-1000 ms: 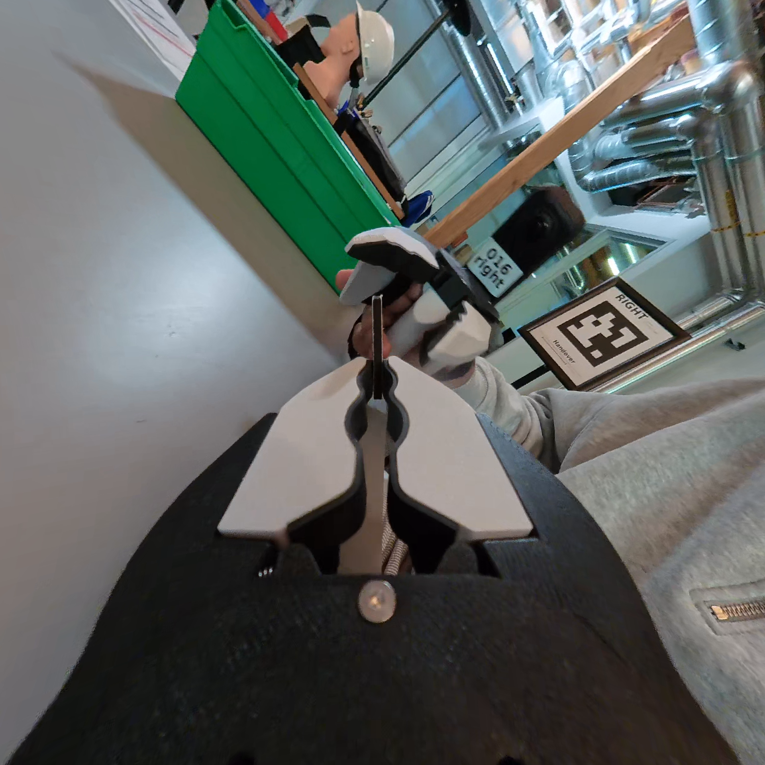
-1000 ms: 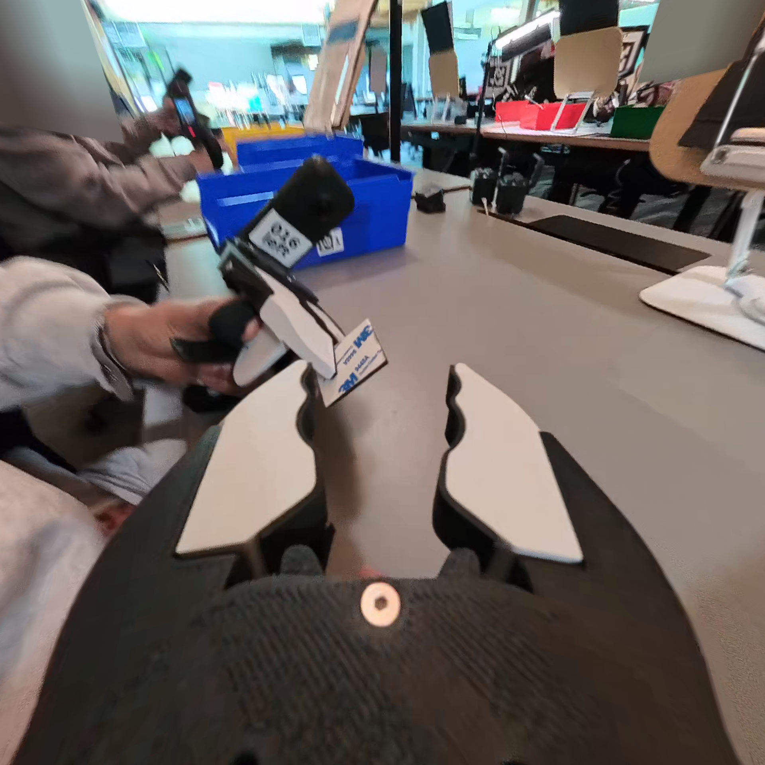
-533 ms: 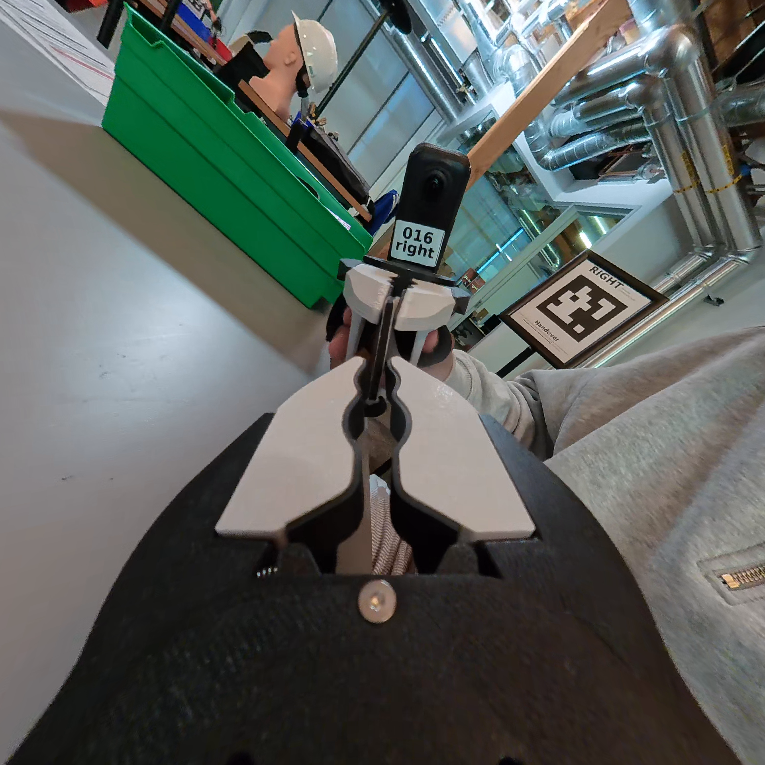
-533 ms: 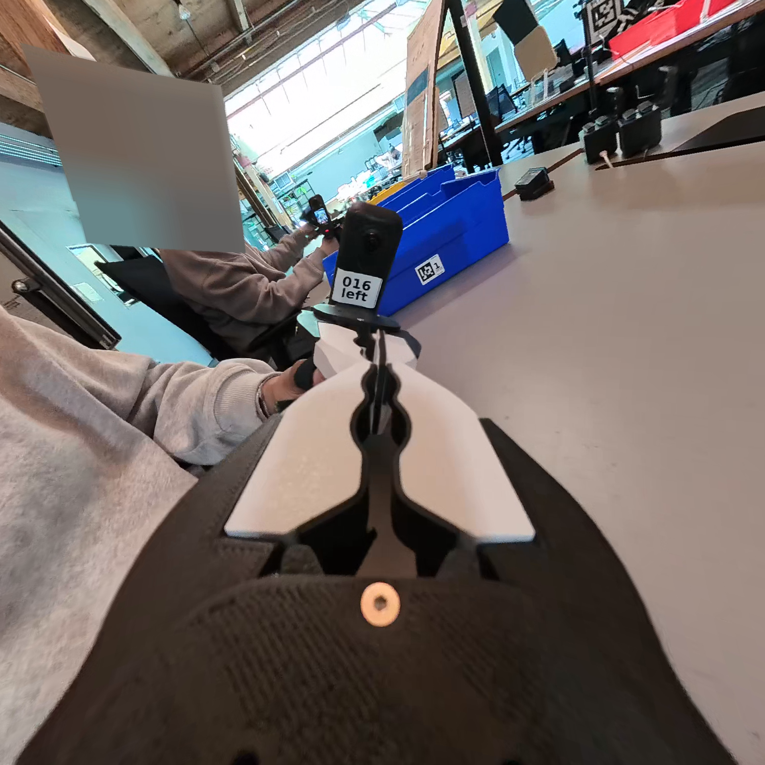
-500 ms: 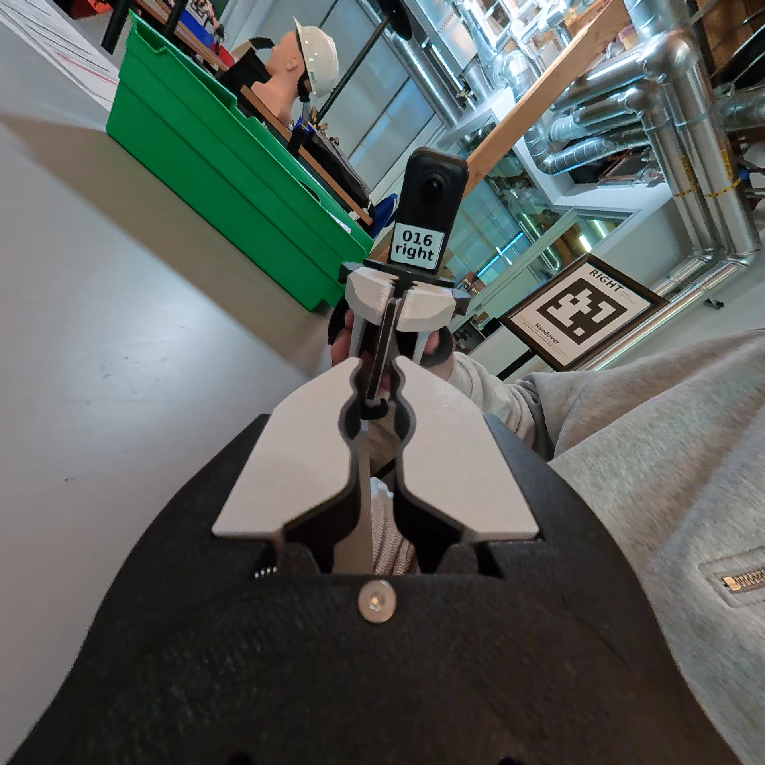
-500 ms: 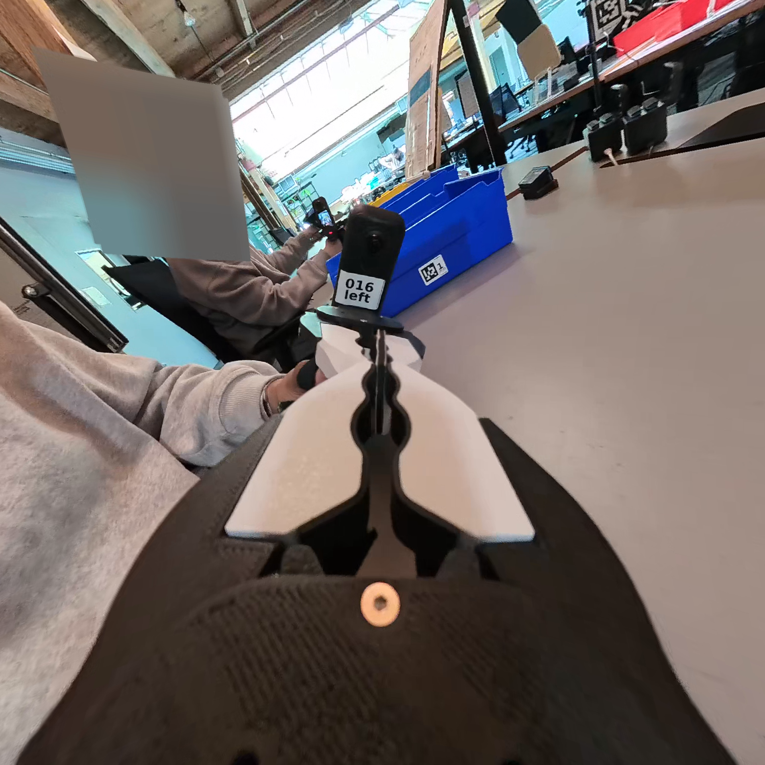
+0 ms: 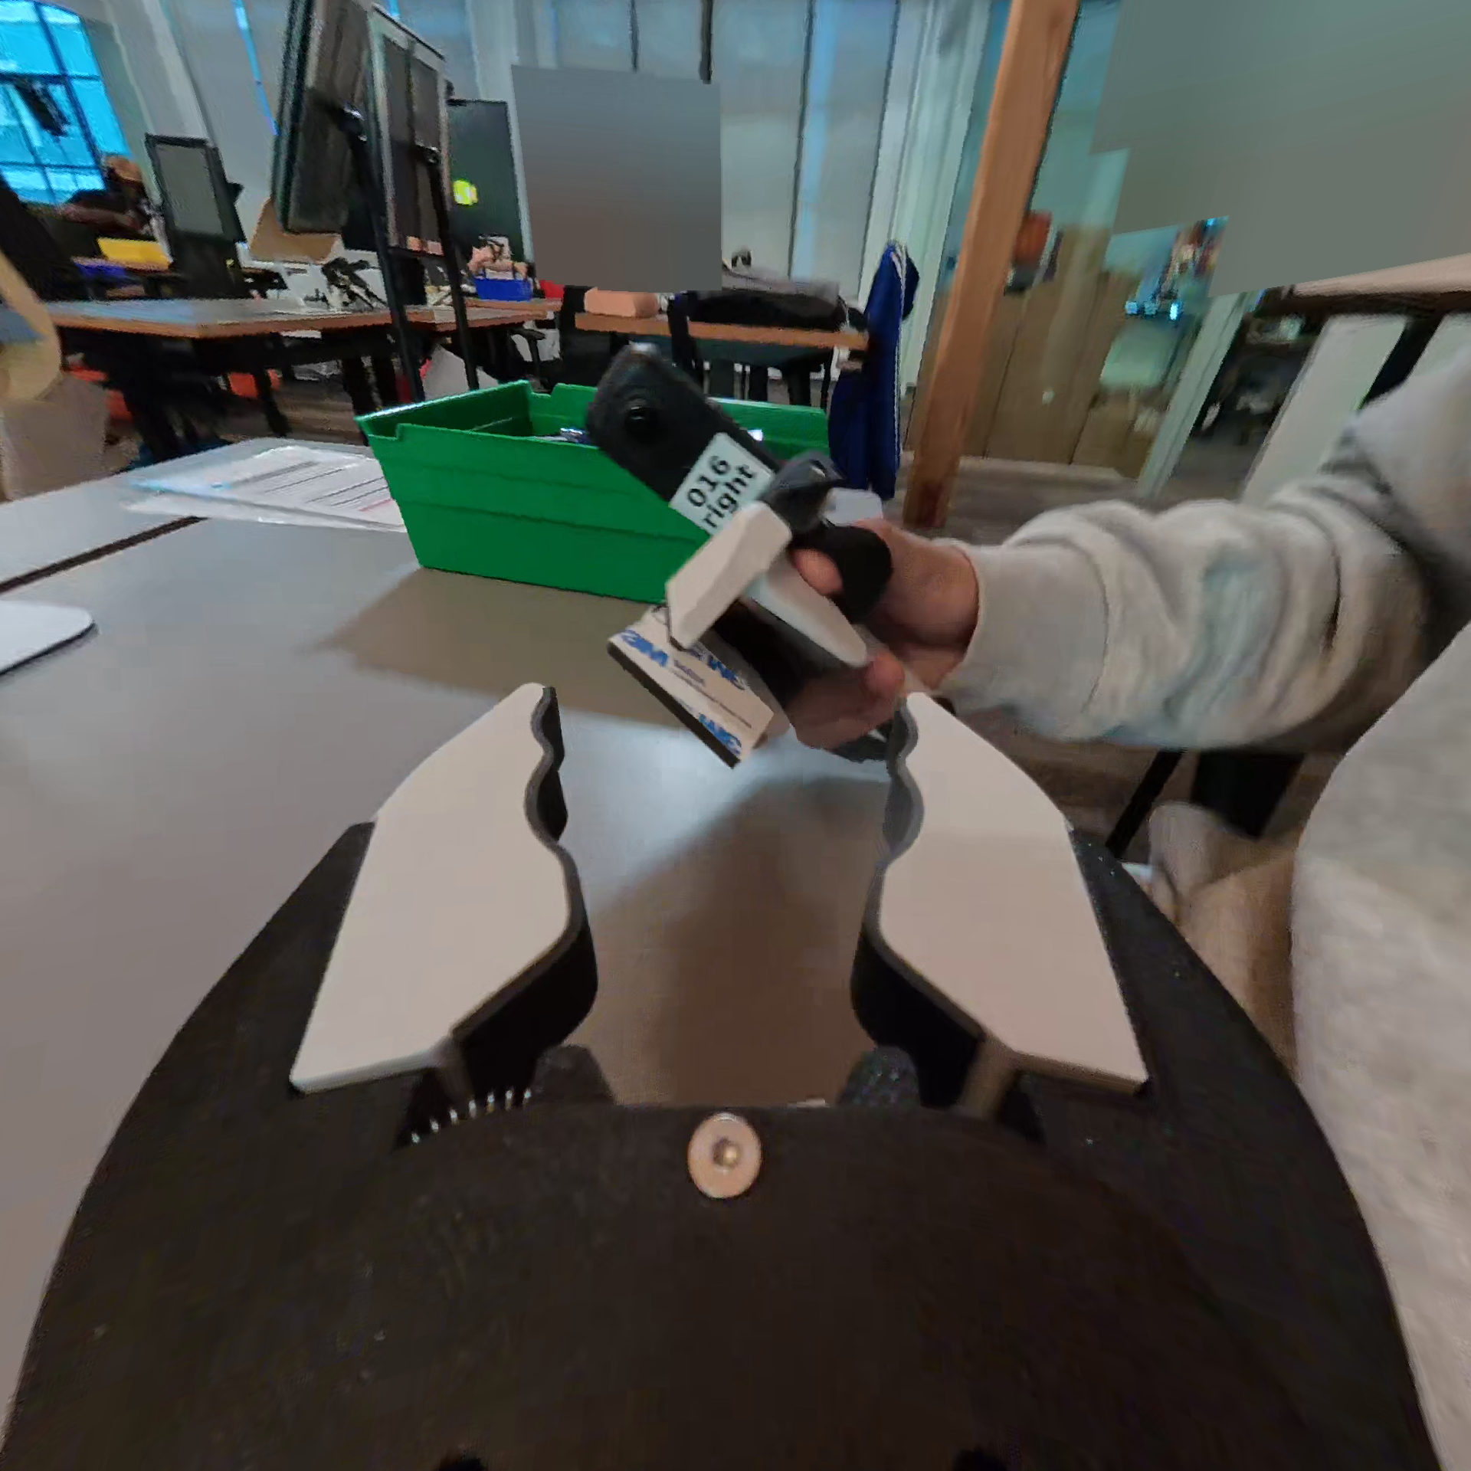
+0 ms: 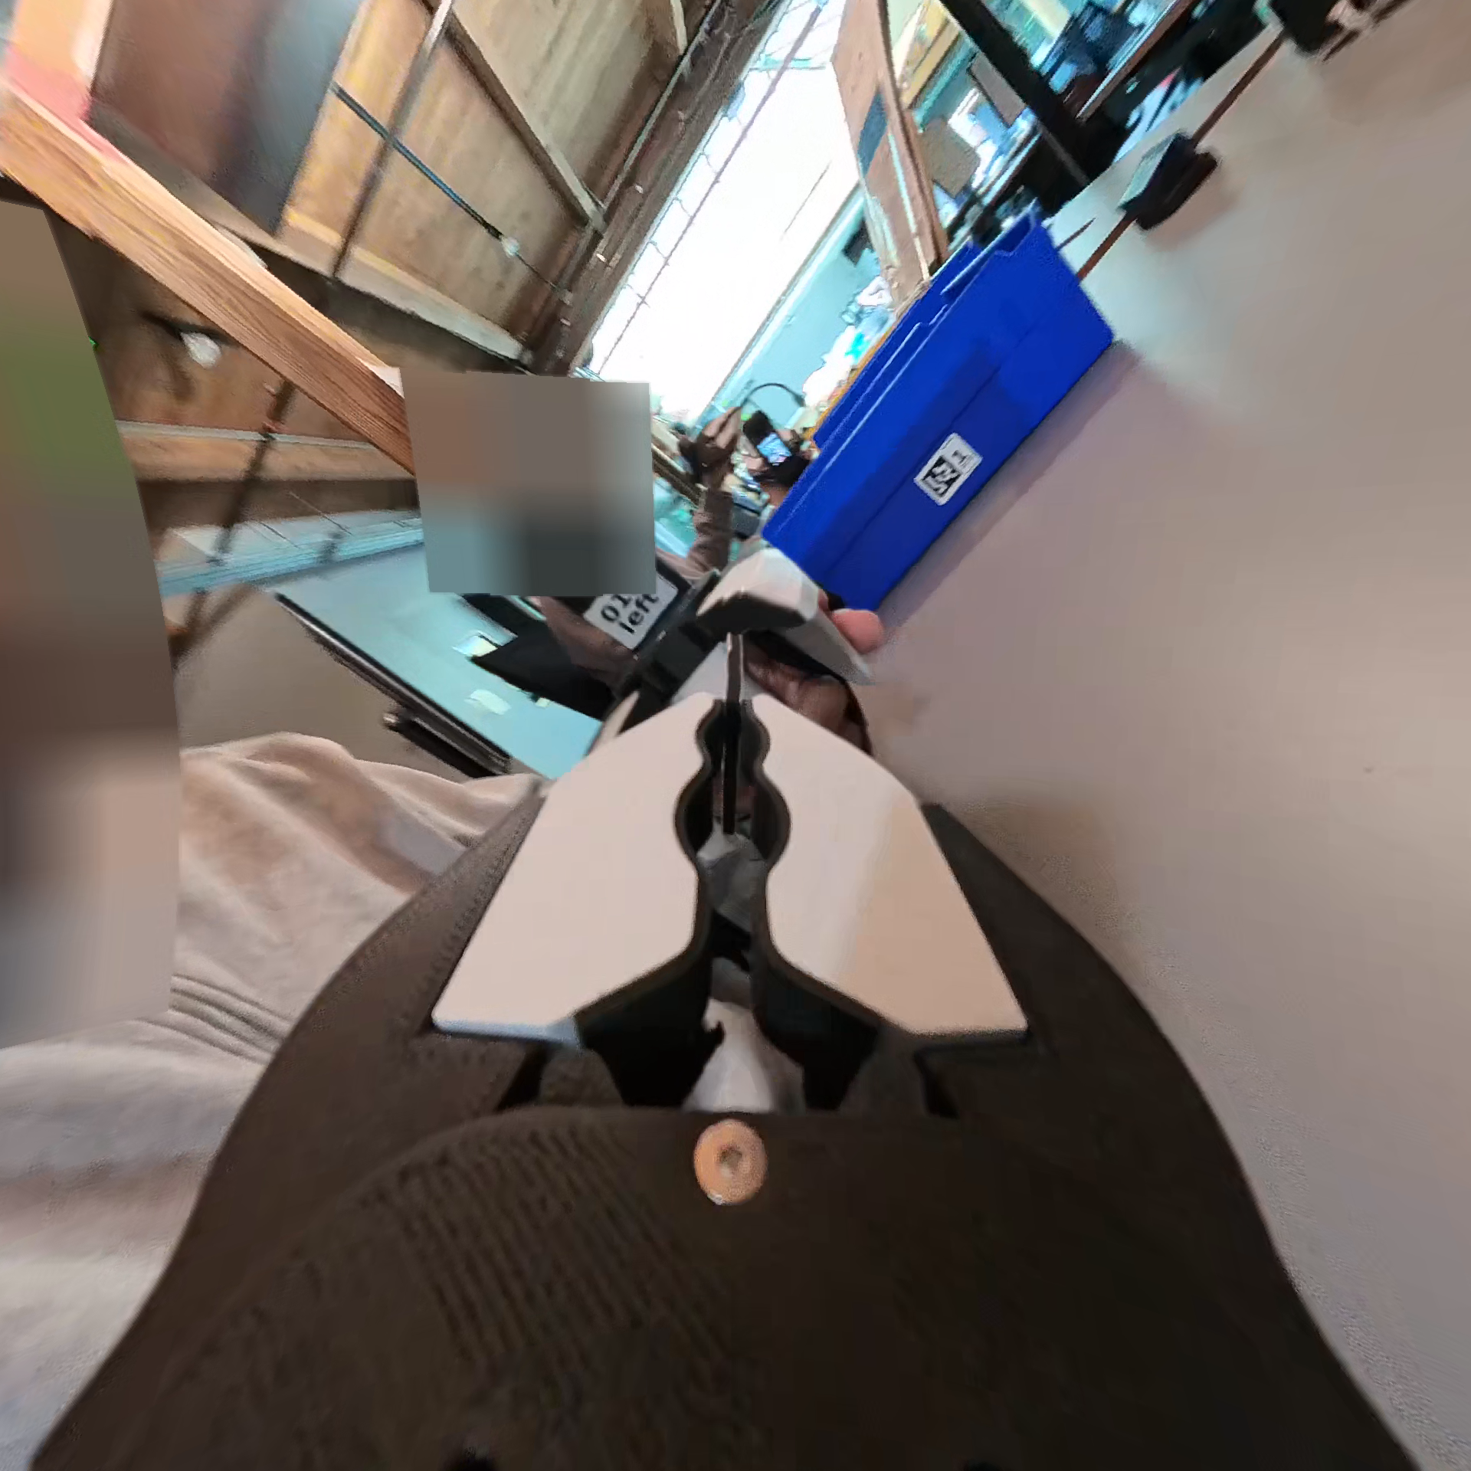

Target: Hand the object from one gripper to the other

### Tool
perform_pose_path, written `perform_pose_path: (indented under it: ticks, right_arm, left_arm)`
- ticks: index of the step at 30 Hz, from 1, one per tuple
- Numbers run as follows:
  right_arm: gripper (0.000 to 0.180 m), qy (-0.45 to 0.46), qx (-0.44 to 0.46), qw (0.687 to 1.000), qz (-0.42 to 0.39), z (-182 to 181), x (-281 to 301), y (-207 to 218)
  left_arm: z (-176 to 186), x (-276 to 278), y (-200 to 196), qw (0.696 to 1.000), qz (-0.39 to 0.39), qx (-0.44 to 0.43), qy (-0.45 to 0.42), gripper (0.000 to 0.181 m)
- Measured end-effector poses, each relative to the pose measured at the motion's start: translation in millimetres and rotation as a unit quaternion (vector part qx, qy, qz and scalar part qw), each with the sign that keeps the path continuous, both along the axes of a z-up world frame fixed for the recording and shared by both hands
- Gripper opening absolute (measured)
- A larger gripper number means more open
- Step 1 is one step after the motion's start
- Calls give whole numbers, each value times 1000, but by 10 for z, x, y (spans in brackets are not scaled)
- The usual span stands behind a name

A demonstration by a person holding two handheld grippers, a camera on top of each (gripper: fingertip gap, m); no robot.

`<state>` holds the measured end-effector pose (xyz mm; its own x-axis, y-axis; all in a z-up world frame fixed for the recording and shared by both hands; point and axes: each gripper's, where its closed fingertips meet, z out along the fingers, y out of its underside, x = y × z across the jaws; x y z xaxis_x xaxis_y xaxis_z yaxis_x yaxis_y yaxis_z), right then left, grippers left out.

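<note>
From the left wrist view, the left gripper [image 7: 728,720] stands wide open and empty above the grey tabletop [image 7: 239,676], while the right gripper [image 7: 720,637] beyond it pinches a thin flat black pad with a white-and-blue printed backing [image 7: 692,692], a green plastic bin [image 7: 509,477] behind. From the right wrist view, the right gripper [image 8: 731,708] is clamped on the pad's edge [image 8: 731,748], near a blue plastic bin [image 8: 939,446].
</note>
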<state>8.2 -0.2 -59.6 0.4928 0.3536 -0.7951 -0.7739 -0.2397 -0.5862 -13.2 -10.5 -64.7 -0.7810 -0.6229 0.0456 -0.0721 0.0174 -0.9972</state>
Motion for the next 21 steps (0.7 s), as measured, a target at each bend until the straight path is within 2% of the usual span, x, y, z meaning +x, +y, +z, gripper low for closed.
perform_pose_path:
  ticks: [3, 7, 8, 11, 14, 15, 18, 21]
  right_arm:
    - [4, 63, -3, 997, 38, -17, -37, -15]
    - [4, 88, -37, 992, 84, -130, -173, 12]
    - [4, 90, -41, 991, 89, -145, -199, 21]
    - [4, 96, -39, 990, 95, -146, -228, 29]
    - [4, 95, -35, 990, 98, -137, -248, 38]
    - [4, 95, -34, 990, 96, -136, -249, 44]
    - [4, 97, -35, 991, 88, -142, -221, 47]
    - [4, 111, -27, 991, 66, -124, -127, 39]
  left_arm:
    - [-63, -18, -54, 999, -6, 34, -12, 82]
    - [-100, -16, -70, 998, -1, 58, -23, 80]
    - [-109, -21, -78, 998, -3, 60, -22, 76]
    - [-124, -54, -85, 998, -16, 62, -13, 35]
    - [-77, -37, -9, 999, -13, 34, 0, 18]
    - [-54, -36, 8, 1000, -16, 17, 7, 19]
    - [-7, -34, 24, 999, -24, -19, 24, 43]
    - [-34, -16, 8, 1000, -11, 1, 11, 65]
